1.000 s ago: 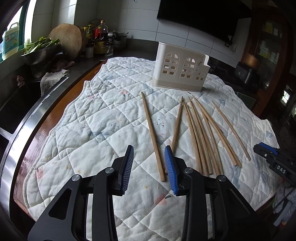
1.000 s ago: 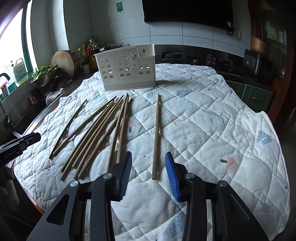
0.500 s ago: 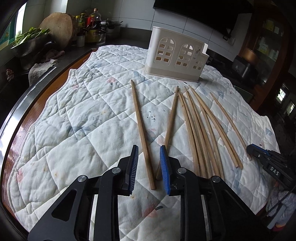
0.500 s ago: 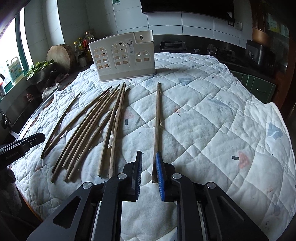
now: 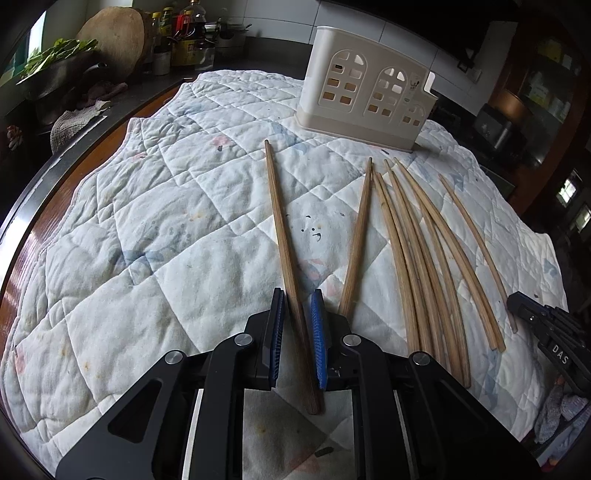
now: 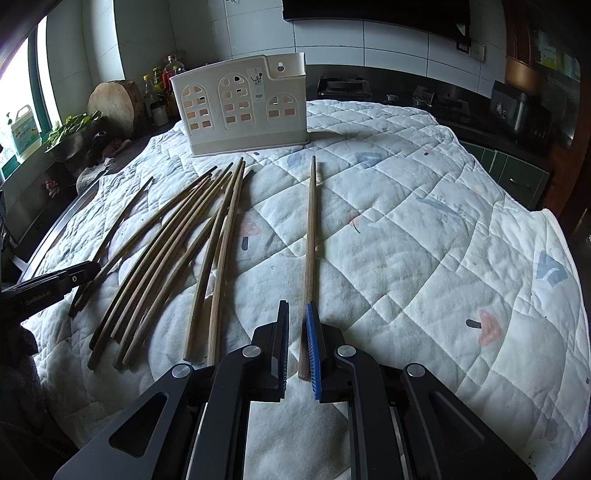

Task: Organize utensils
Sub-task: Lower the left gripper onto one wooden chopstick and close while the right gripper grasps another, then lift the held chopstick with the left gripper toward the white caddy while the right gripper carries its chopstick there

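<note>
Several wooden chopsticks lie on a white quilted cloth (image 5: 147,221) before a cream slotted utensil holder (image 5: 364,99). My left gripper (image 5: 297,295) straddles the near end of the leftmost chopstick (image 5: 280,229). Its jaws are closing, with slivers of cloth still showing beside the stick. The other chopsticks (image 5: 424,258) fan out to its right. My right gripper (image 6: 297,306) is shut on the near end of a lone chopstick (image 6: 311,229), which lies against the blue pad. The fan of chopsticks (image 6: 177,251) and the holder (image 6: 240,107) lie left and ahead of it.
Each gripper shows at the edge of the other's view: the right gripper (image 5: 546,325), the left gripper (image 6: 55,284). A round chopping board (image 5: 110,33), bottles (image 5: 184,33) and a bowl of greens (image 5: 55,55) stand at the back left. The wooden counter edge (image 5: 48,199) runs along the left.
Both grippers moved forward and down over the chopstick ends. Their jaws narrowed from wide apart to close around one chopstick each.
</note>
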A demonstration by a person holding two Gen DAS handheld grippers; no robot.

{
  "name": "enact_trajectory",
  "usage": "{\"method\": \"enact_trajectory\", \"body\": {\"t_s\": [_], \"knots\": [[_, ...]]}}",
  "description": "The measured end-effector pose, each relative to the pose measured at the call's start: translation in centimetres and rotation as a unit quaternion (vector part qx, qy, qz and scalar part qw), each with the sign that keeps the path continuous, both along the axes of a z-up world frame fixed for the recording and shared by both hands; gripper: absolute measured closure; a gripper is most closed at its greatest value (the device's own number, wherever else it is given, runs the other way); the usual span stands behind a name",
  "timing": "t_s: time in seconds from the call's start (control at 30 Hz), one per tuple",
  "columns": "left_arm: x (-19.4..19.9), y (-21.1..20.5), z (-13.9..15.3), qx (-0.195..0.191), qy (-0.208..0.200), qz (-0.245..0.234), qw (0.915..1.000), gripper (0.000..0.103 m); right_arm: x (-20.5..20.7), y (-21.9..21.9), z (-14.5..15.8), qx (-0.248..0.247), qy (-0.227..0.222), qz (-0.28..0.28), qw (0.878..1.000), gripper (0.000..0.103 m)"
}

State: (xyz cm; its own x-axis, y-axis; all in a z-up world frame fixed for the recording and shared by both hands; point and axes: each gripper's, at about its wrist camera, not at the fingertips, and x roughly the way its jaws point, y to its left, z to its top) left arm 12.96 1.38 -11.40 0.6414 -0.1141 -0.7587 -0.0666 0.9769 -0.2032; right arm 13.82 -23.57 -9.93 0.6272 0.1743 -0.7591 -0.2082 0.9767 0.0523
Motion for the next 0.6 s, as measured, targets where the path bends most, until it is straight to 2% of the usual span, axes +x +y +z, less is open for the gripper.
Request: {"method": "enact_trajectory", "body": {"t_s": [0.07,0.37,0.6], "knots": [[0.1,0.1,0.0,0.004,0.000,0.002,1.0000,0.093,0.2,0.0,-0.2,-0.006,0.002,-0.002,1.000,0.093],[-0.4,0.3,0.8,0.012,-0.011,0.002,0.9999,0.097,0.2,-0.4,-0.1,-0.008,-0.004,-0.008,1.000,0.096],[-2.0,1.0,3.6,0.010,-0.047,-0.001,0.9988,0.097,-1.0,-0.6,4.0,-0.003,-0.059,-0.009,0.998,0.096]]}}
